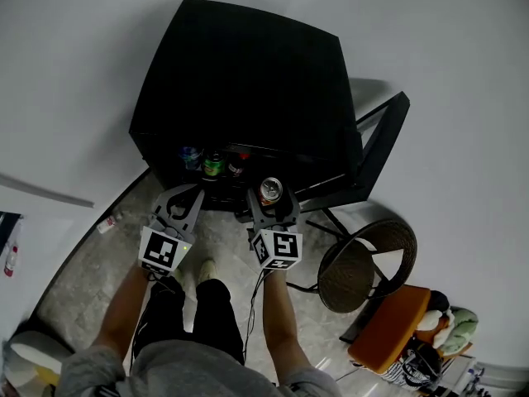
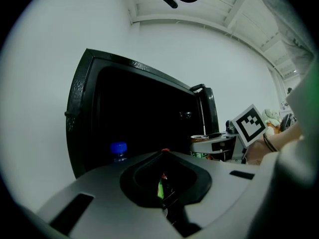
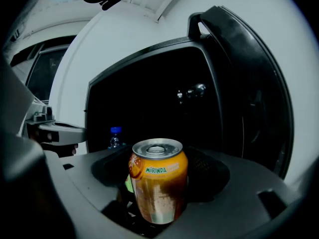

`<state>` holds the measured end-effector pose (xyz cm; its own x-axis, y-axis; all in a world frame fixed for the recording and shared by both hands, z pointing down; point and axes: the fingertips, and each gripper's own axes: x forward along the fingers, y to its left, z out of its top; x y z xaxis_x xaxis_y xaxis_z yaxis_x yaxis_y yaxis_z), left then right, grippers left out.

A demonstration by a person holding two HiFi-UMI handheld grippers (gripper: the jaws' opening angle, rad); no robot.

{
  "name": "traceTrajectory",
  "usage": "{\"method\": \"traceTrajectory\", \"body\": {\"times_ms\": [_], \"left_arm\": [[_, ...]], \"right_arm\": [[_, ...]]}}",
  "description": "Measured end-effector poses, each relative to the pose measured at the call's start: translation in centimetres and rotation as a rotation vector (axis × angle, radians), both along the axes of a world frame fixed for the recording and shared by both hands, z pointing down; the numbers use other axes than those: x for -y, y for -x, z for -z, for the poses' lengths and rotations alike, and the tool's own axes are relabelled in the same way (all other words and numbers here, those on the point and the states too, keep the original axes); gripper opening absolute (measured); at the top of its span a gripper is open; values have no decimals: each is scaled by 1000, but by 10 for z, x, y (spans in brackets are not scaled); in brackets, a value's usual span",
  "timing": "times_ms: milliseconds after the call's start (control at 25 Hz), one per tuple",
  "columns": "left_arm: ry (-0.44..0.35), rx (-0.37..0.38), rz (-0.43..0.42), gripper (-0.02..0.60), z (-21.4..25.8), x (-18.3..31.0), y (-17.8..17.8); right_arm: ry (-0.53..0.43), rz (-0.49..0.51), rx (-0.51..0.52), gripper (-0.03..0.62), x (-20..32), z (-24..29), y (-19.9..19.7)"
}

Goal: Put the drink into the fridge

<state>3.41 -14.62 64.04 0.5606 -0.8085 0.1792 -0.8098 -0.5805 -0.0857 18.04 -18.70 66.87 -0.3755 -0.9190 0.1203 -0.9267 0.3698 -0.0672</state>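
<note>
The orange can reads "MIRINDA" on a green band just below its rim.

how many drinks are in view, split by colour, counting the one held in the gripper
orange can: 1
green drink: 1
blue-capped bottle: 1
red-topped drink: 1
total: 4

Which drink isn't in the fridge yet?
The orange Mirinda can, held upright in the right gripper in front of the open fridge. The blue-capped bottle and the green can stand inside.
</note>
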Motion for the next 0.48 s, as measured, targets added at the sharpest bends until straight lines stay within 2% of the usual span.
{"method": "traceTrajectory", "body": {"times_ms": [480], "left_arm": [[9,-30,21,5,-53,16,11]], "right_arm": [[11,-72,-7,334,44,-60,-3]]}}
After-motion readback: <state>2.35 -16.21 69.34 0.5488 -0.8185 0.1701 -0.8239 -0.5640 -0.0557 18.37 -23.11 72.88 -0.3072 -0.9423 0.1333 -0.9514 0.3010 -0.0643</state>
